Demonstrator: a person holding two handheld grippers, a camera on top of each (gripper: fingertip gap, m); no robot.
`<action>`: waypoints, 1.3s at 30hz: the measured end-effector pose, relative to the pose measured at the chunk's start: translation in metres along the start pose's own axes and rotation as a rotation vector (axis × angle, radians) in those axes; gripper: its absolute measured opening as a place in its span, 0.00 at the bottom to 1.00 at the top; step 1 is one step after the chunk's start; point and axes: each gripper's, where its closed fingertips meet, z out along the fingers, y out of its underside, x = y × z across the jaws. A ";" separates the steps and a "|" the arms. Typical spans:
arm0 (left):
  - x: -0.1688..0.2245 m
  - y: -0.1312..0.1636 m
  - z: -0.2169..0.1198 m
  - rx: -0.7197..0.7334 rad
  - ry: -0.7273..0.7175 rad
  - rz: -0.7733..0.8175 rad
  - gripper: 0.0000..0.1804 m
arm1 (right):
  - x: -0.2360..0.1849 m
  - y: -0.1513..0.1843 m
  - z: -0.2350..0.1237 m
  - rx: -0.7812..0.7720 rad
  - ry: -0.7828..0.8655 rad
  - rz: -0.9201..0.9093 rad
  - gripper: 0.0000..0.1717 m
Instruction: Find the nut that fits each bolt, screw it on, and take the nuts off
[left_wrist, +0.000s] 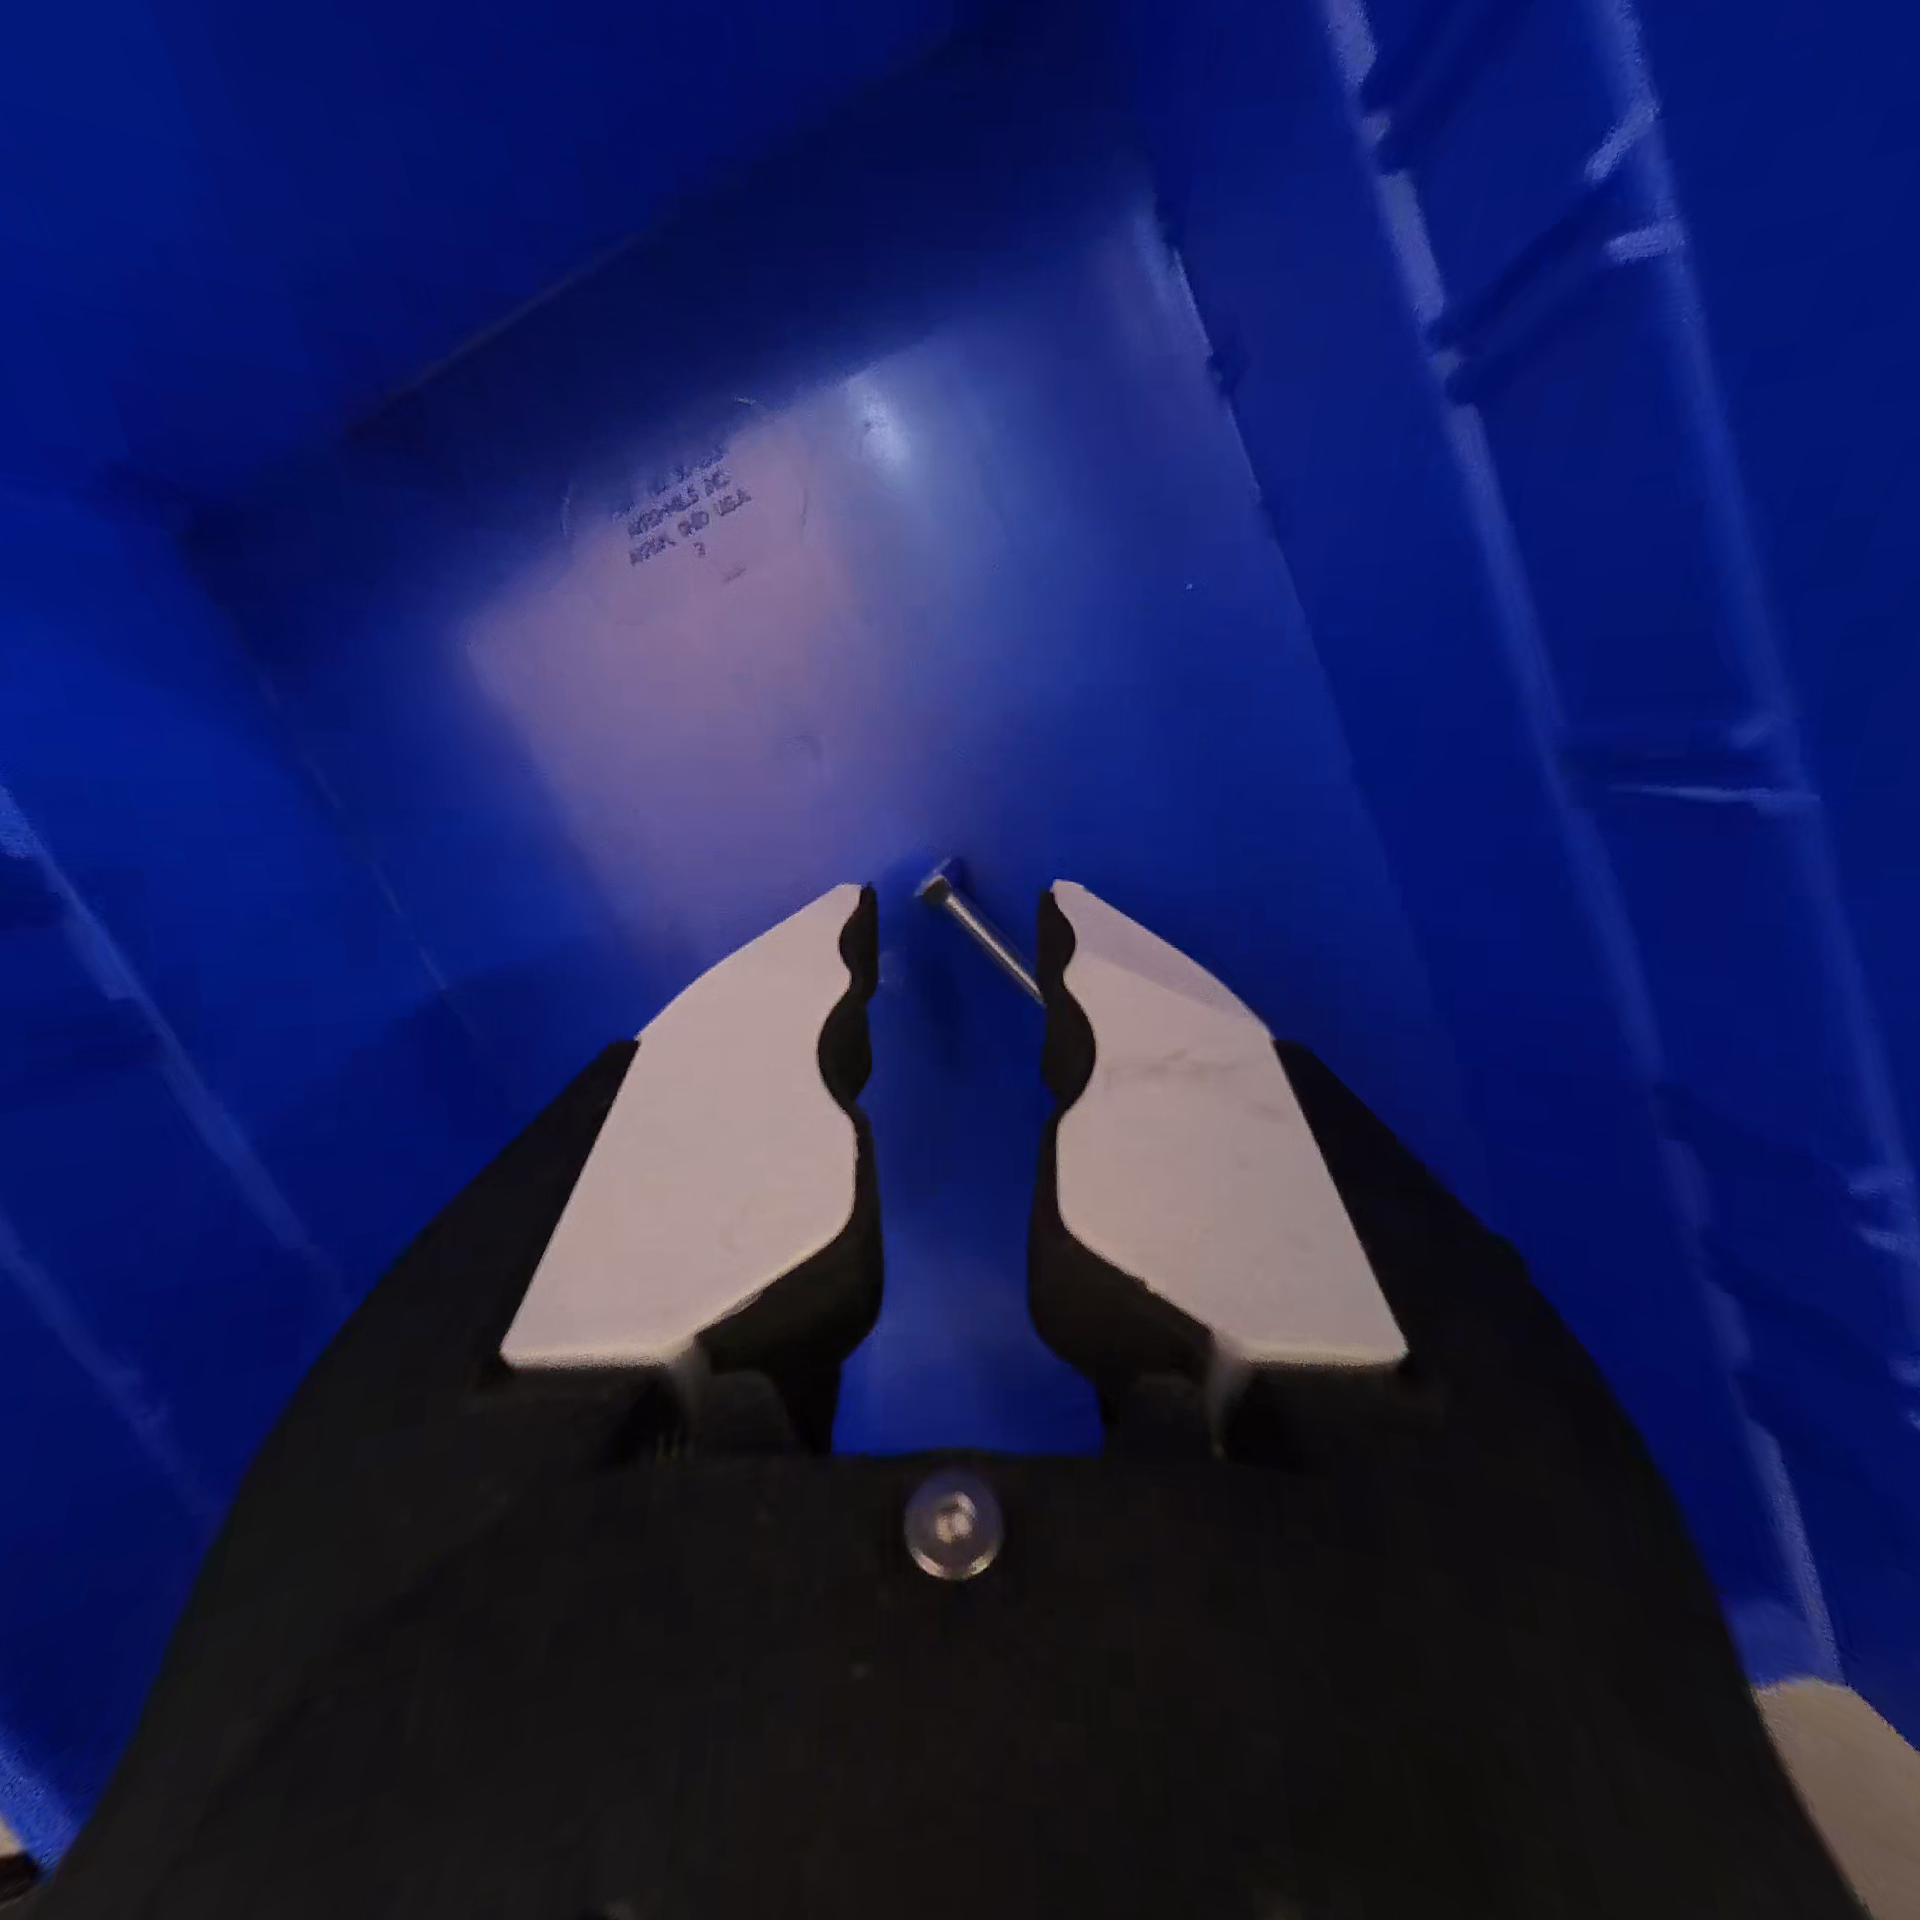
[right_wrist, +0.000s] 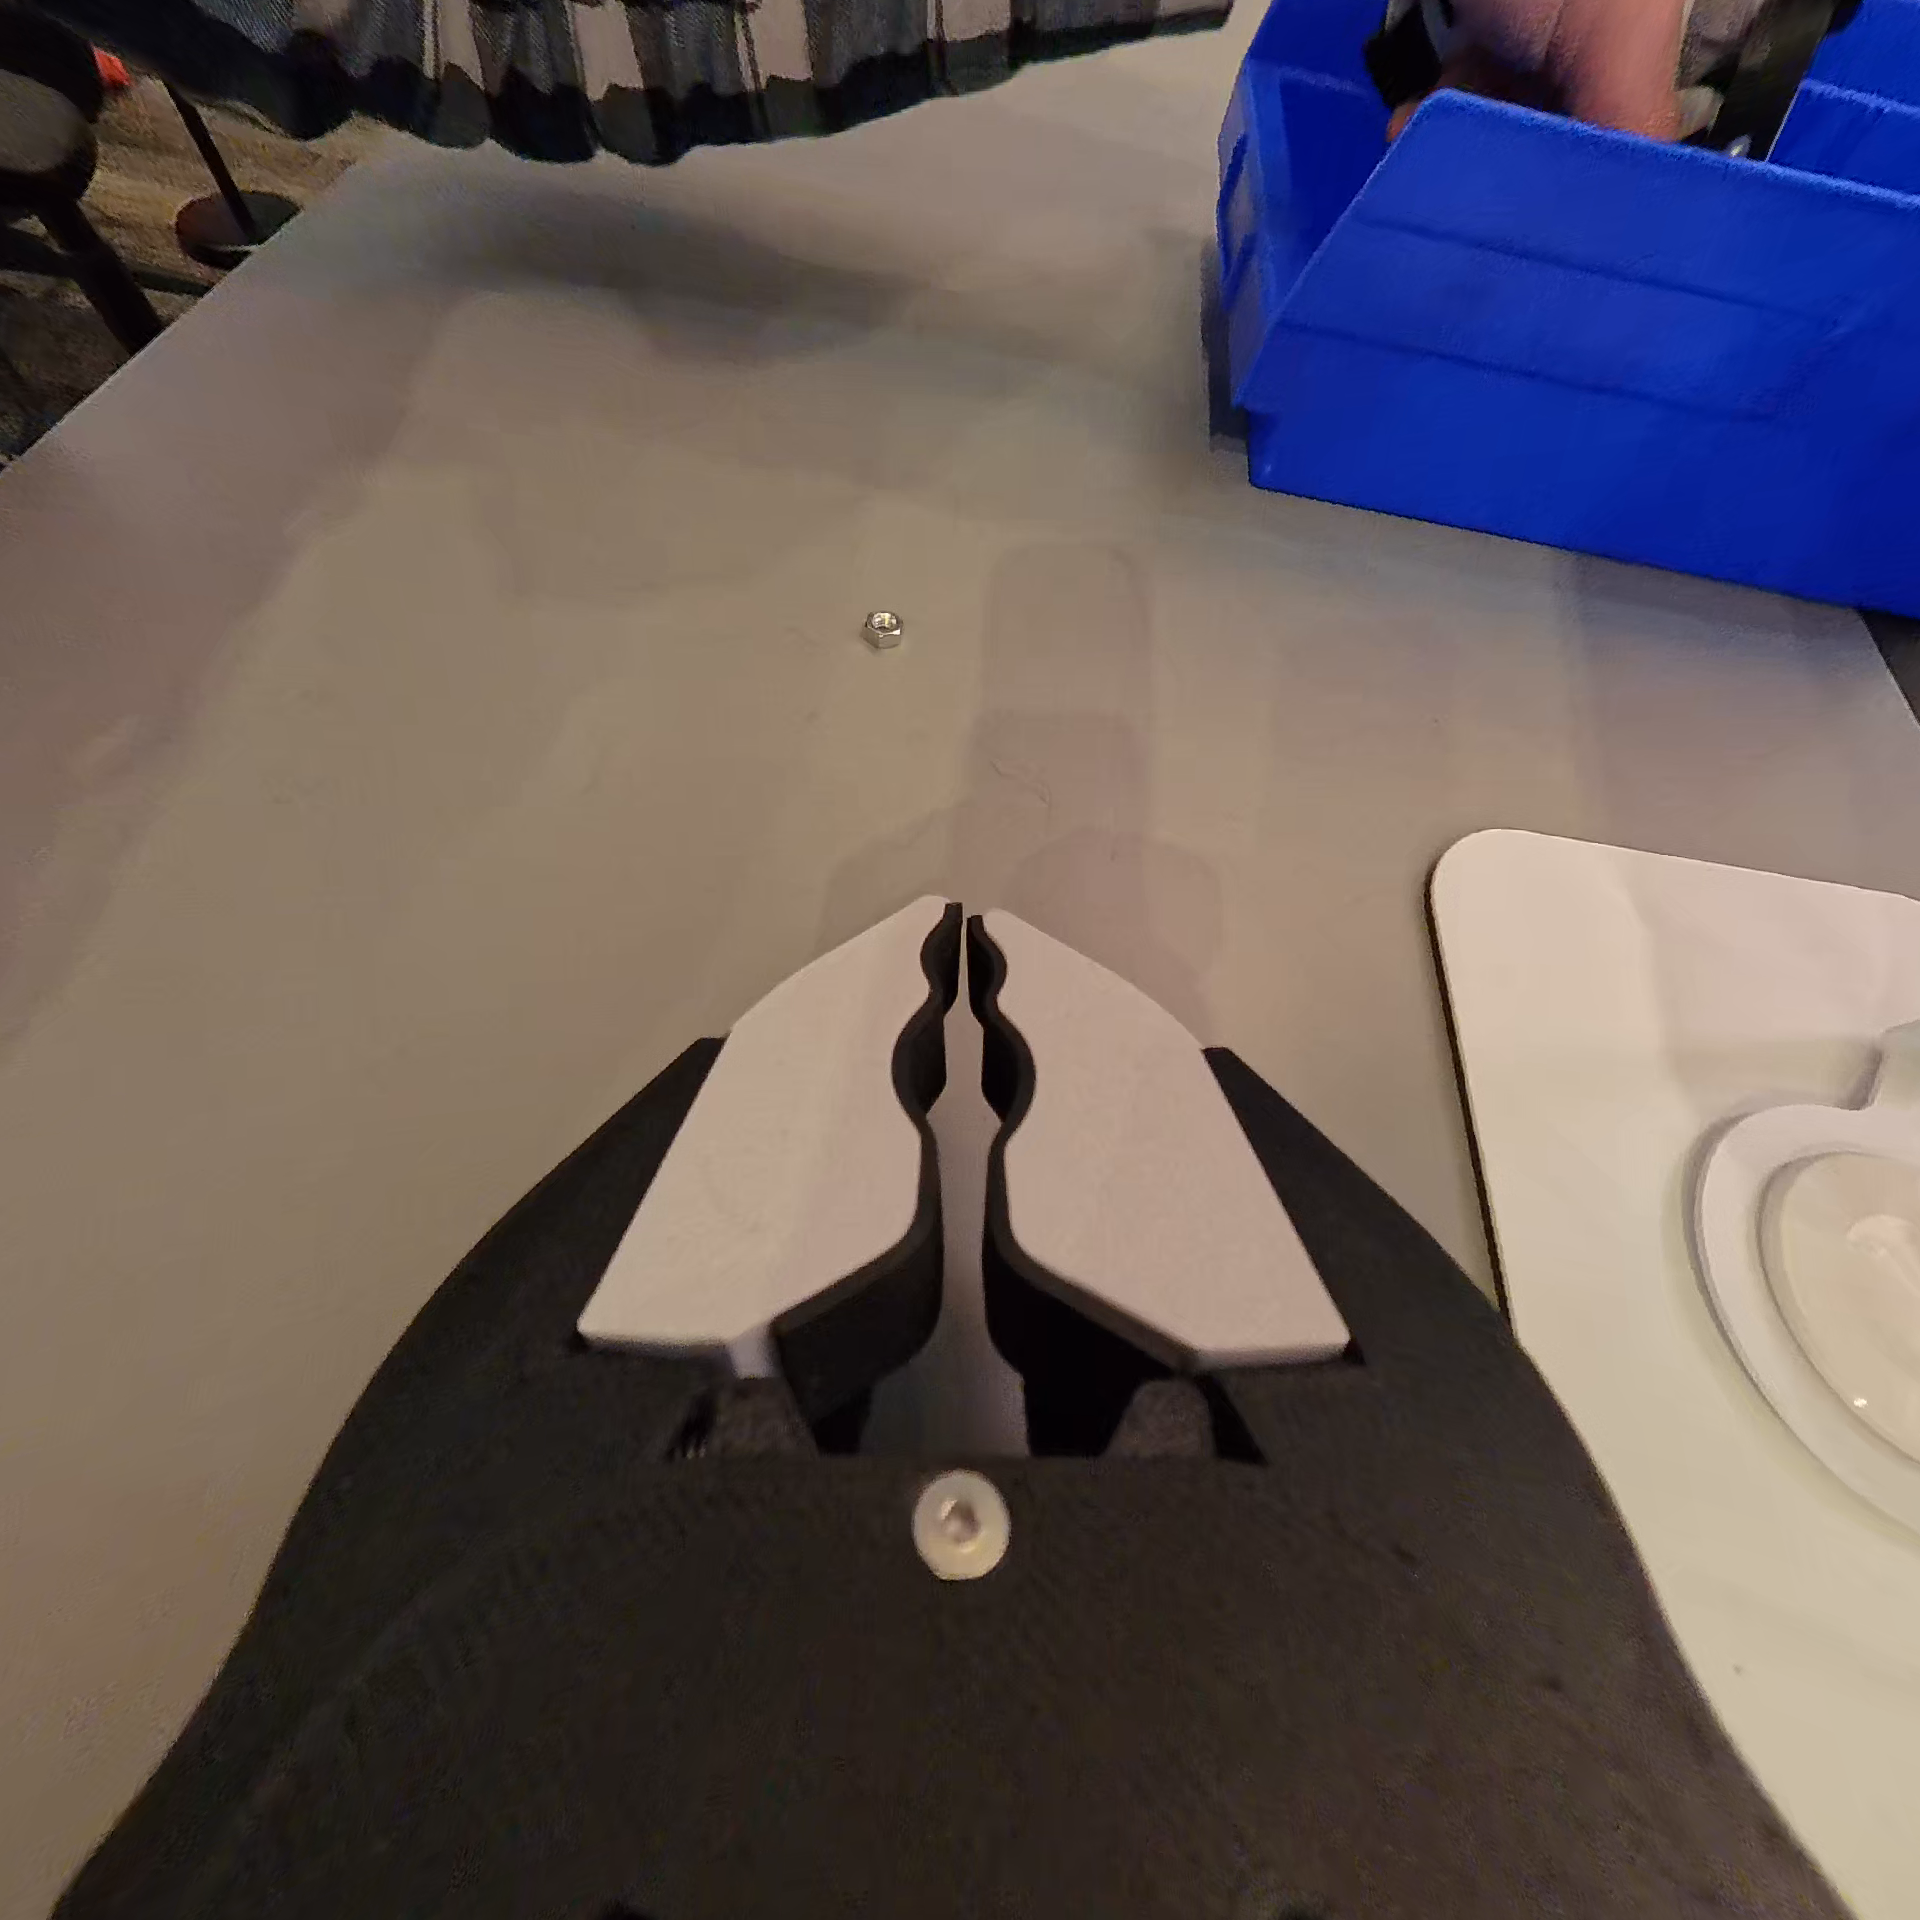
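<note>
In the left wrist view my left gripper (left_wrist: 959, 896) is down inside a blue bin (left_wrist: 644, 644), with its jaws open. A thin silver bolt (left_wrist: 985, 943) lies slanted on the bin floor between the fingertips. Its lower end runs to the right finger (left_wrist: 1132, 997), and the left pad stands clear of it. In the right wrist view my right gripper (right_wrist: 958, 916) is shut with nothing between its pads, hovering over the grey table (right_wrist: 416, 831). A small silver hex nut (right_wrist: 880, 630) lies on the table ahead of it.
The blue bin (right_wrist: 1558, 343) stands at the back right of the table, with a person's hand (right_wrist: 1600, 62) reaching into it. A white board (right_wrist: 1621, 1039) with a clear plastic piece (right_wrist: 1829, 1247) lies at the right. Chair legs and the floor show beyond the table's left edge. The grippers' ends are close to 35 cm from one another. From the right gripper's tips to the small silver hex nut (right_wrist: 880, 630) is close to 12 cm.
</note>
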 end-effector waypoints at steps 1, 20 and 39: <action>-0.002 0.000 0.003 -0.005 -0.002 -0.006 0.16 | 0.000 0.000 0.000 0.000 0.000 0.000 0.01; -0.002 -0.002 0.011 0.031 0.037 -0.018 0.03 | -0.001 0.000 0.000 -0.003 -0.002 -0.006 0.01; 0.020 0.027 -0.103 0.301 0.039 -0.006 0.02 | -0.001 0.000 0.000 -0.002 0.001 -0.006 0.01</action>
